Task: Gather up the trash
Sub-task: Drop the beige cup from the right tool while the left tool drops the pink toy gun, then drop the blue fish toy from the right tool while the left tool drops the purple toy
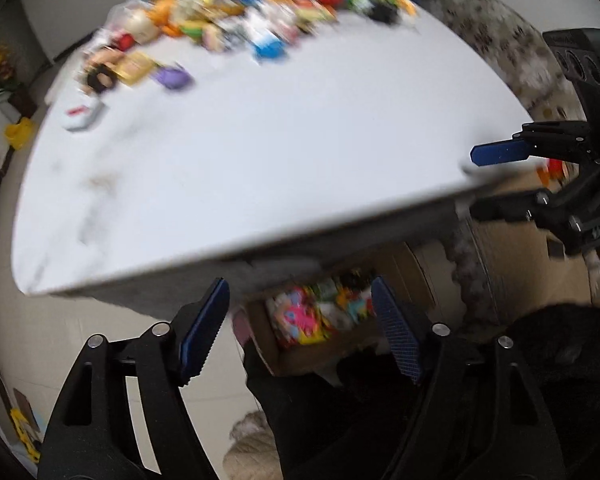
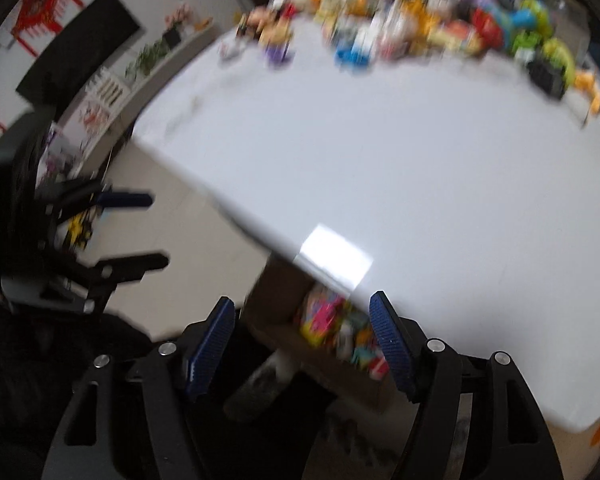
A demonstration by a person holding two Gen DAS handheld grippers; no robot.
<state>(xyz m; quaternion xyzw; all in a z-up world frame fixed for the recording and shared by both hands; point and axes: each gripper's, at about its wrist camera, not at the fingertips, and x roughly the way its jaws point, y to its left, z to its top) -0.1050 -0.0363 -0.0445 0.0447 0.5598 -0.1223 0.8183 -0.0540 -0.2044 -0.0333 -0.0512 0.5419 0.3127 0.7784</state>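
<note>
White tabletop [image 1: 260, 152], broad and bare across the near half; both views smeared, so outlines of small things are not to be trusted. Far edge carries a dense heap of brightly coloured wrappers and packets [image 1: 260, 8], well apart from both my tools. Under the near table edge sits an open brown cardboard box [image 1: 284, 356], already holding a jumble of colourful trash [image 1: 312, 316]; it shows between my fingers in both wrist views. My left gripper [image 1: 300, 332] has its jaws spread wide, nothing between them; my right gripper [image 2: 302, 340] likewise parted and empty. Risks as I judge them: reaching across that wide top with the view this blurred, I could misjudge the heap and sweep packets off the far edge rather than pinch one. Thin, slick wrappers may slide out of the ribbed blue pads [image 1: 204, 332] on the way back. The box lies partly under the table lip, so a release too early drops trash on the tabletop or floor. The two grippers hang near each other and could knock together.
</note>
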